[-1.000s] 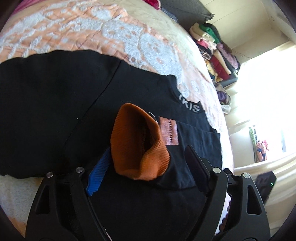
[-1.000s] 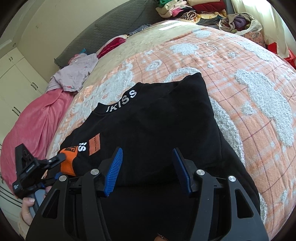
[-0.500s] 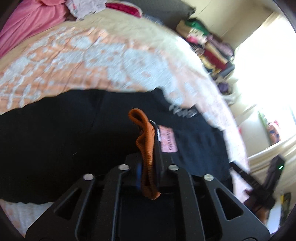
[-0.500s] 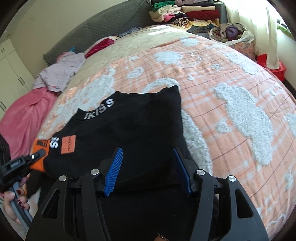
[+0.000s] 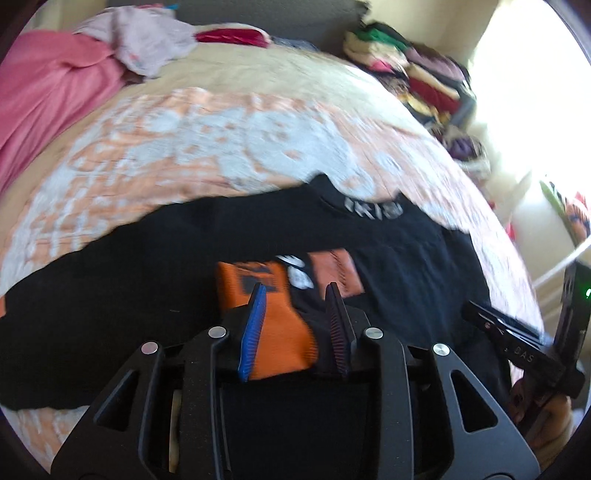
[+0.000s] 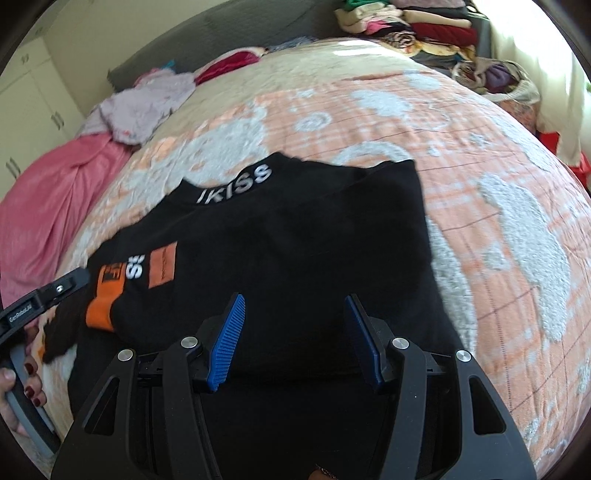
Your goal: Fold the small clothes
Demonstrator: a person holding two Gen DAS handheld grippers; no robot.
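A black sweatshirt [image 6: 295, 236] with white "IKISS" on its collar lies on the bed, also seen in the left wrist view [image 5: 110, 295]. Its orange ribbed sleeve cuff [image 5: 277, 321] lies flat on the shirt front beside an orange patch [image 5: 334, 271]. My left gripper [image 5: 295, 310] is open, its fingers either side of the cuff, not pinching it; it shows at the left of the right wrist view [image 6: 44, 299]. My right gripper [image 6: 295, 332] is open and empty over the shirt's lower part, and shows at the right of the left wrist view [image 5: 524, 339].
The orange and white bedspread [image 6: 480, 155] covers the bed. A pink blanket [image 6: 48, 195] and a lilac garment [image 6: 144, 107] lie at the far left. Stacked folded clothes [image 6: 417, 29] stand at the far right, near a bright window.
My left gripper, shut on the orange cuff half a second ago, has opened; the cuff now lies flat on the shirt. Both grippers have drawn back a little.
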